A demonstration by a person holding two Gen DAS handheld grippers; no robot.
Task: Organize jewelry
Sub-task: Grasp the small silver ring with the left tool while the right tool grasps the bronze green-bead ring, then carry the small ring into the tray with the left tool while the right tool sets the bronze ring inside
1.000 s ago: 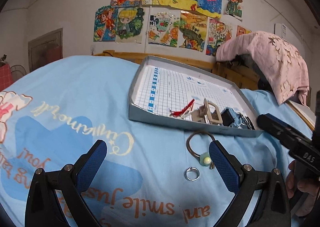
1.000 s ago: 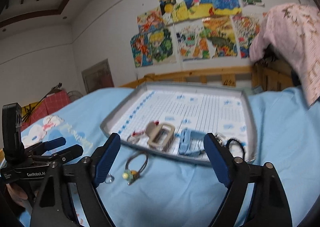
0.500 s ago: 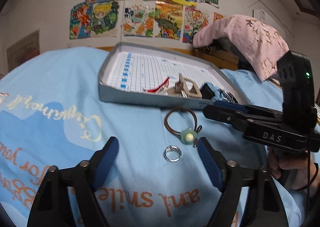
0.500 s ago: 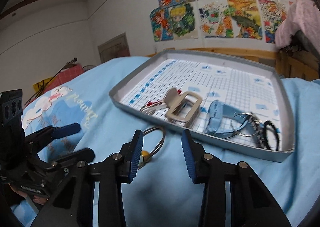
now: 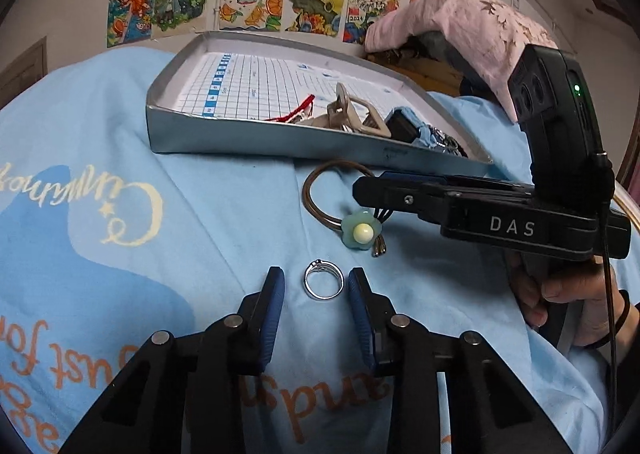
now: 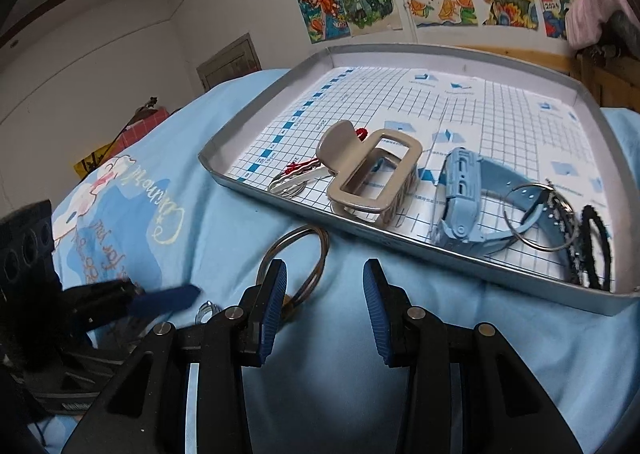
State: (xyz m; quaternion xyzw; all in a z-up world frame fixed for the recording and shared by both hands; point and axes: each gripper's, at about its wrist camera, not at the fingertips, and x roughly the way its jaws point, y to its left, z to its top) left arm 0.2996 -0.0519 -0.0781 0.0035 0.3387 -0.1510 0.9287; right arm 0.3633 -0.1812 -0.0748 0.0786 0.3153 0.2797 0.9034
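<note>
A small silver ring [image 5: 324, 285] lies flat on the blue bedspread [image 5: 160, 254]. My left gripper [image 5: 316, 286] straddles it with its jaws closing, and a thin gap shows on each side of the ring. A brown hair tie [image 5: 316, 189] with a green flower bead [image 5: 362, 232] lies just beyond, in front of the grey tray [image 5: 280, 141]. My right gripper [image 6: 324, 282] is open, low over the hair tie [image 6: 316, 250], whose loop runs past its left finger. Nothing sits between its pads. From the left wrist view the right gripper [image 5: 366, 186] reaches in from the right.
The tray [image 6: 460, 250] holds a beige hair claw [image 6: 372, 177], a blue watch [image 6: 464, 197], a red clip [image 6: 296, 167], metal rings [image 6: 528, 213] and a black band [image 6: 596, 250]. A pink cloth [image 5: 460, 25] drapes the wooden headboard. A hand [image 5: 560, 294] grips the right tool.
Both grippers have come down toward the bedspread and narrowed their jaws. The left now brackets the ring. The right has swung in over the hair tie.
</note>
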